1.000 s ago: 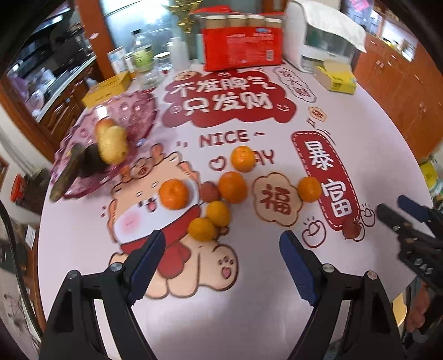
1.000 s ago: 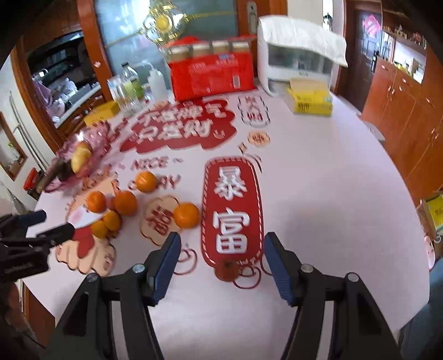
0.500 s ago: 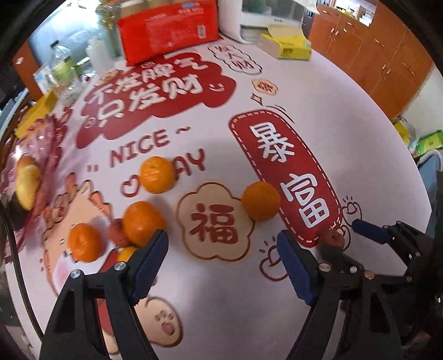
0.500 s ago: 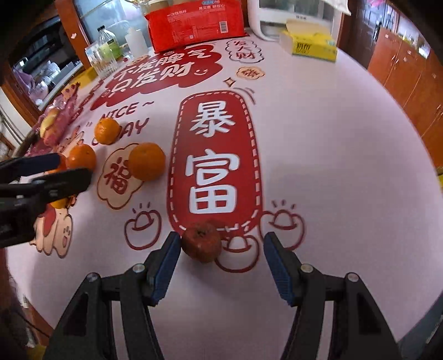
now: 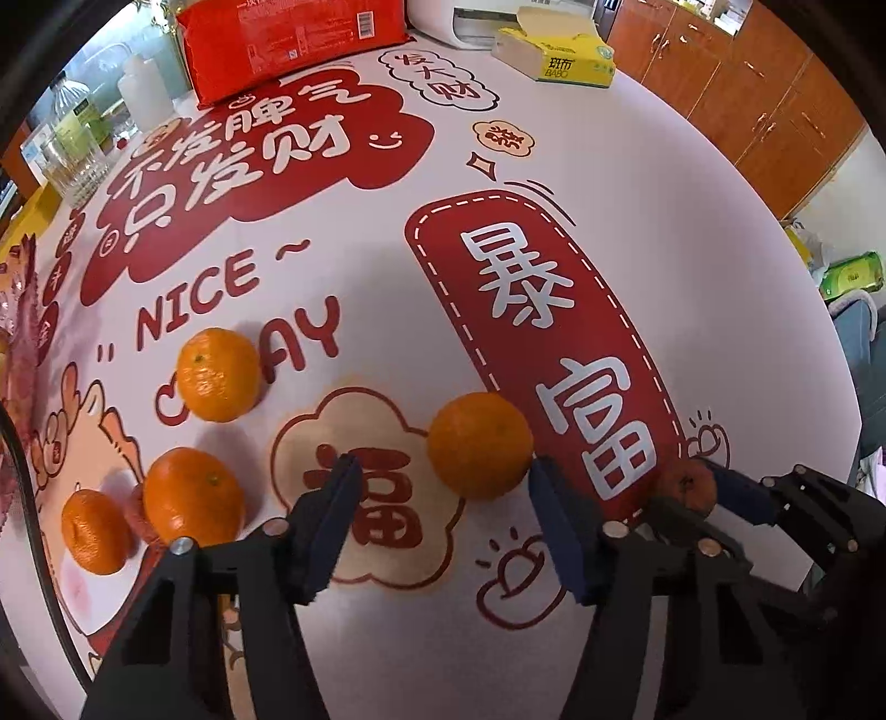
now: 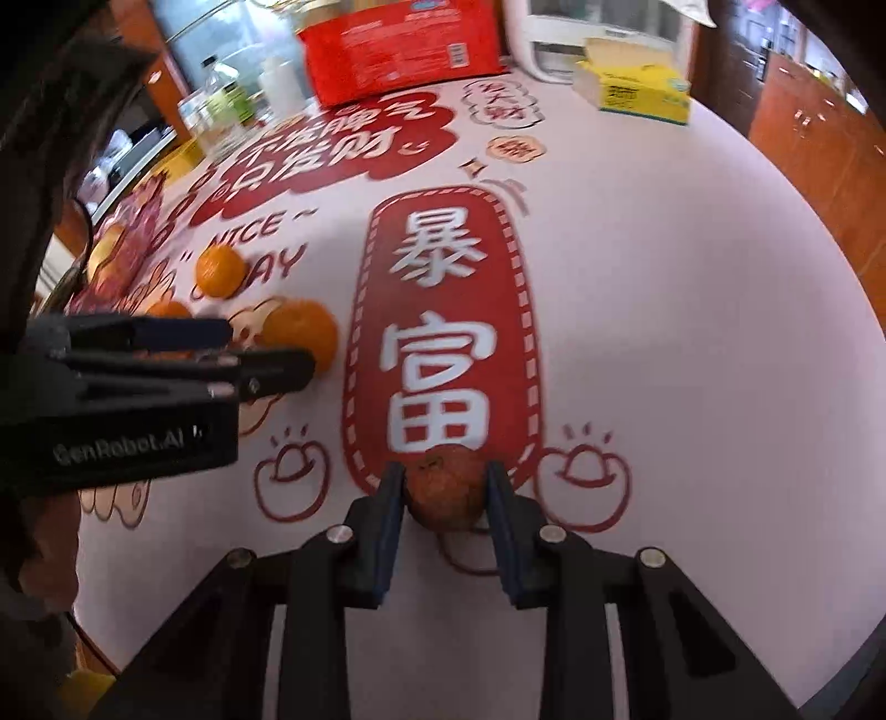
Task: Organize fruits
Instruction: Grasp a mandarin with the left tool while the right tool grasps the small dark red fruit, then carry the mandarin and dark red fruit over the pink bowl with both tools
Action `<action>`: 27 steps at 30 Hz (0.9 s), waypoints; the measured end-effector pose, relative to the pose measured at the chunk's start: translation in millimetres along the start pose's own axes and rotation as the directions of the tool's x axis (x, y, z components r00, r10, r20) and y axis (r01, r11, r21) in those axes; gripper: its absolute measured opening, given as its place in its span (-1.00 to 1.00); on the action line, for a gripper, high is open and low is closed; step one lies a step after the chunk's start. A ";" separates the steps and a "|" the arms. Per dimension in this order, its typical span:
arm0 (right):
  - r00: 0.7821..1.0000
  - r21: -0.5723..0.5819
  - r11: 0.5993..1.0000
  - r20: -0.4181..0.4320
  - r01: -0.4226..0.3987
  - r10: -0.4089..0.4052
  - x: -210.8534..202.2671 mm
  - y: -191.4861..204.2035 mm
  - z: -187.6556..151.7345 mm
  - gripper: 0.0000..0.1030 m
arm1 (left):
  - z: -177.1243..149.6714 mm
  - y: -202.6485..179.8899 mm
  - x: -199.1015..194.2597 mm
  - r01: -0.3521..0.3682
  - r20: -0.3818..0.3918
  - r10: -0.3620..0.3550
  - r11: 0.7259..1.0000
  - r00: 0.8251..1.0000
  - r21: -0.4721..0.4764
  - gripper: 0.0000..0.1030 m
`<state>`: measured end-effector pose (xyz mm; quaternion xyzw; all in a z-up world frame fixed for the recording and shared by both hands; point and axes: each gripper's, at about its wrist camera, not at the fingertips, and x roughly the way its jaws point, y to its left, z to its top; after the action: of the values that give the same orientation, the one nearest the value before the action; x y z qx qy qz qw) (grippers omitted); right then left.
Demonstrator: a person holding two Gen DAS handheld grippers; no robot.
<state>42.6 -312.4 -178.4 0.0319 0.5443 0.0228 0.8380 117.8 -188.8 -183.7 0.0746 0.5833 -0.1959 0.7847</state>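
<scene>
A lone orange (image 5: 479, 446) lies on the printed tablecloth (image 5: 692, 232) just ahead of my left gripper (image 5: 443, 476). Its jaws are closing: the right pad is at the orange's side, the left pad still apart from it. My right gripper (image 6: 443, 487) is shut on a small red-brown fruit (image 6: 446, 487) that rests on the cloth; it also shows from the side as the right gripper (image 5: 689, 490). In the right wrist view the left gripper (image 6: 266, 351) reaches the orange (image 6: 302, 332). Three more oranges (image 5: 219, 374) (image 5: 194, 495) (image 5: 94, 531) lie further left.
A pink glass fruit plate (image 6: 127, 243) holding fruit sits at the table's left edge. At the back stand a red package (image 5: 293, 39), a yellow tissue box (image 5: 554, 55), a white appliance (image 5: 470, 22) and bottles and glasses (image 5: 72, 149). Wooden cabinets (image 5: 775, 99) are to the right.
My left gripper swung right and down onto the lone orange and its jaws narrowed. My right gripper sank over the small red-brown fruit and closed on it.
</scene>
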 end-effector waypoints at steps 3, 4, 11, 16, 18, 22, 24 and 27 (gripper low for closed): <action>1.000 0.016 1.000 0.001 0.011 -0.011 2.0 -5.6 3.4 -0.43 | 3.0 -3.0 2.5 0.014 0.005 -0.014 1.000 1.000 -0.006 0.06; 1.000 0.020 1.000 -0.002 0.015 -0.015 3.2 -6.7 3.8 -0.43 | 3.7 -4.3 3.0 0.015 0.006 -0.014 1.000 1.000 -0.005 0.02; 1.000 0.030 0.999 -0.007 0.013 -0.012 5.9 -9.8 2.3 -0.43 | 8.7 -11.2 13.0 0.029 -0.003 -0.029 1.000 1.000 -0.011 -0.26; 1.000 0.027 0.999 -0.004 0.018 -0.018 5.7 -9.1 1.4 -0.43 | 8.3 -13.3 12.9 0.023 0.003 -0.023 1.000 1.000 -0.004 -0.28; 1.000 0.031 0.999 -0.006 0.019 -0.019 5.3 -9.0 1.2 -0.43 | 7.2 -12.3 11.3 0.024 0.003 -0.024 1.000 1.000 -0.007 -0.29; 1.000 0.033 0.999 -0.016 0.019 -0.018 3.7 -6.9 -0.5 -0.44 | -1.7 -11.8 -3.0 0.016 0.026 -0.016 1.000 1.000 0.002 -0.29; 1.000 0.029 0.999 -0.016 0.019 -0.019 1.7 -4.4 -1.8 -0.44 | -6.9 -12.1 -10.6 0.007 0.038 -0.007 1.000 0.999 0.007 -0.29; 1.000 0.014 1.000 -0.006 0.017 -0.017 -4.6 1.5 -3.2 -0.44 | -17.7 -11.9 -20.1 0.004 0.046 -0.005 1.000 0.999 0.006 -0.29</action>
<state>37.8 -311.1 -175.4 0.0332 0.5470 0.0117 0.8364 92.5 -189.2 -168.9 0.0709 0.5645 -0.2010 0.7974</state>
